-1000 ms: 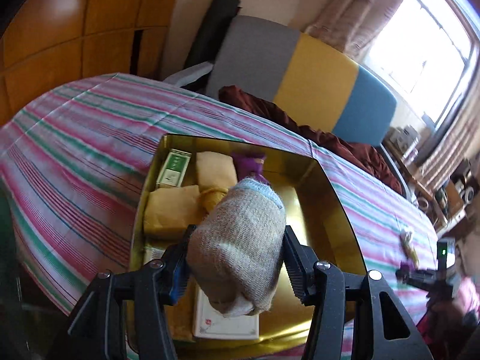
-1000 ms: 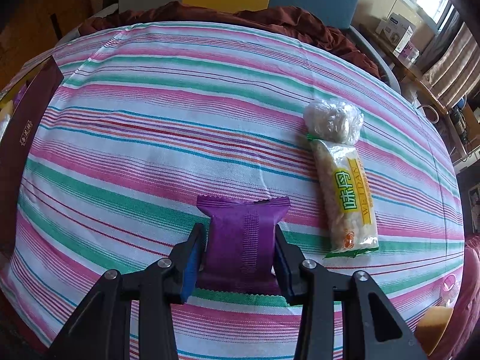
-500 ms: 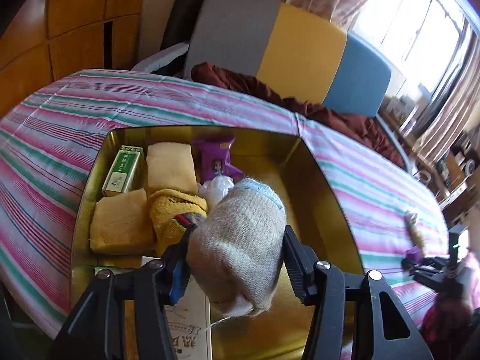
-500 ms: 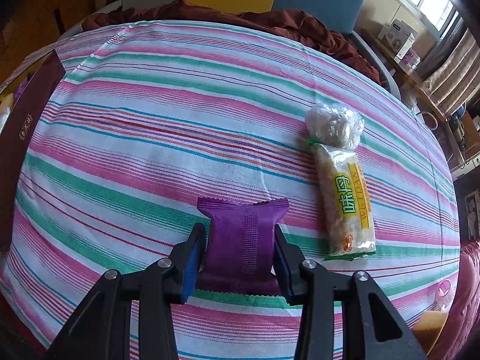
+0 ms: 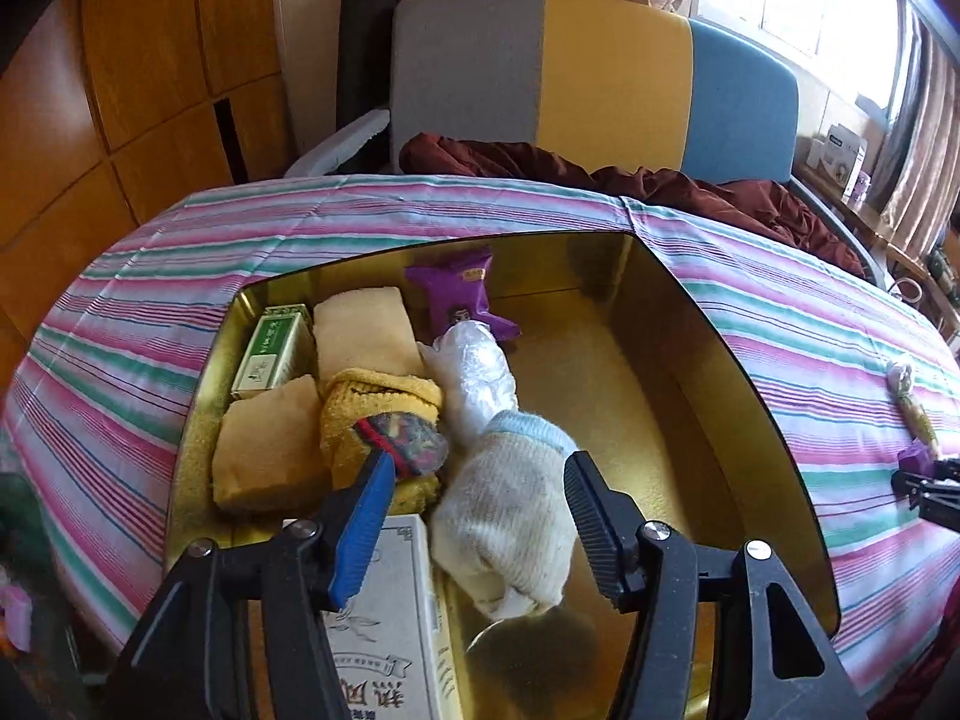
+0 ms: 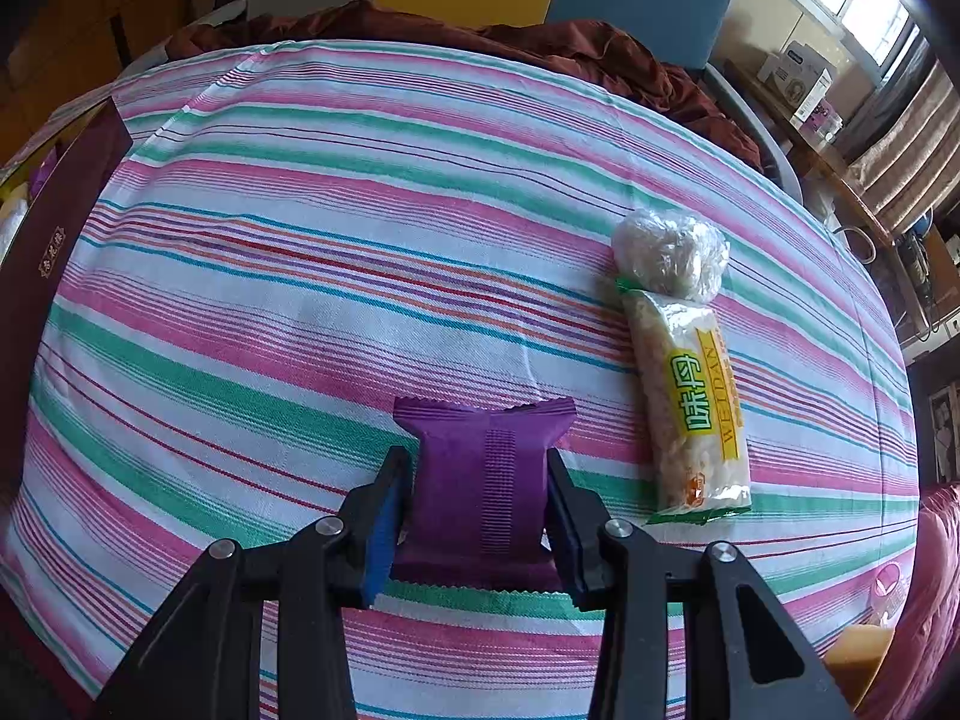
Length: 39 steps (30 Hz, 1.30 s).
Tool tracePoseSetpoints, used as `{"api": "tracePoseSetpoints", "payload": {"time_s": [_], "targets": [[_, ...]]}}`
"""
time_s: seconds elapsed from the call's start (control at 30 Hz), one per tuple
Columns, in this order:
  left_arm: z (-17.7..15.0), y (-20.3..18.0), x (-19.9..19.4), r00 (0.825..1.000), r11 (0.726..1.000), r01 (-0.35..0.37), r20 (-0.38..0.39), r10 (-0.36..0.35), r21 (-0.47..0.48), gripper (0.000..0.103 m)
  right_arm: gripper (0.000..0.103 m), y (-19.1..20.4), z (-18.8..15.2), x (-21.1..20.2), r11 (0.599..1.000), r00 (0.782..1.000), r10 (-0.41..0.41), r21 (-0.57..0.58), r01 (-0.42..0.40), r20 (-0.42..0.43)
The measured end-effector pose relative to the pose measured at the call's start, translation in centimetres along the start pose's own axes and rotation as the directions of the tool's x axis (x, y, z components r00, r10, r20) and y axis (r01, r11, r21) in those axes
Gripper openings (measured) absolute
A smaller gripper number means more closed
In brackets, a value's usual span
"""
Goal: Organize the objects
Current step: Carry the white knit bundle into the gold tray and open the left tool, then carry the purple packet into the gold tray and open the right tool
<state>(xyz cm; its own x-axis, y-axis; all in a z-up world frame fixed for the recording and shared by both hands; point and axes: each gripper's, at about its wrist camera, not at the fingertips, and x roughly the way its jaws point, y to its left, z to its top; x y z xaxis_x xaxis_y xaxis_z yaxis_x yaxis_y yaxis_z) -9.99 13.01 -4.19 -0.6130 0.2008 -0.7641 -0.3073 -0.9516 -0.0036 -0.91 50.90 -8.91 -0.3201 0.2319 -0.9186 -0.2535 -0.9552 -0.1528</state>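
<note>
Left gripper (image 5: 477, 504) opening, rolled sock (image 5: 510, 516) now released, right gripper (image 6: 480, 510) still pinching purple packet (image 6: 483, 480)

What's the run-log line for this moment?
left gripper: jaws opening, rolled sock between them, over gold tray | right gripper: shut on purple packet, on striped cloth

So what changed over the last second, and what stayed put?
The left gripper came down into the gold box with the rolled sock, and its jaws are now opening off it. The right gripper stayed clamped on the purple packet on the striped cloth; the other snacks there did not move.
</note>
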Motion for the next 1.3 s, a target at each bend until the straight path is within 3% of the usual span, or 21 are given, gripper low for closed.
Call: {"api": "tracePoseSetpoints", "payload": {"time_s": [0.37,0.87,0.97,1.1,1.3], "targets": [[-1.5,0.9,-5.3,0.993,1.0,-0.026,0.114,0.027,-0.012,0.06,0.041,0.3,-0.1,-0.3,1.0,1.0,-0.011,-0.004,0.011,0.002],[-3.7,2.2,-8.9,0.987,0.999,-0.026,0.155,0.03,-0.025,0.06,0.038,0.2,0.4,-0.5,0.998,0.999,-0.001,0.068,0.004,-0.049],[-3.9,2.5,-9.2,0.987,0.999,-0.025,0.159,0.029,-0.032,0.06,0.038,1.4,1.0,-1.5,0.992,0.995,0.085,0.093,-0.081,-0.042],[-4.1,2.9,-9.3,0.986,0.999,-0.027,0.161,0.033,-0.039,0.06,0.038,5.4,2.7,-4.2,0.984,0.985,0.172,0.04,-0.173,0.028],[-4.6,3.8,-9.2,0.988,0.997,-0.027,0.148,0.036,-0.066,0.06,0.038,14.3,6.1,-8.6,0.94,0.935,0.335,-0.11,-0.324,0.115]]}}
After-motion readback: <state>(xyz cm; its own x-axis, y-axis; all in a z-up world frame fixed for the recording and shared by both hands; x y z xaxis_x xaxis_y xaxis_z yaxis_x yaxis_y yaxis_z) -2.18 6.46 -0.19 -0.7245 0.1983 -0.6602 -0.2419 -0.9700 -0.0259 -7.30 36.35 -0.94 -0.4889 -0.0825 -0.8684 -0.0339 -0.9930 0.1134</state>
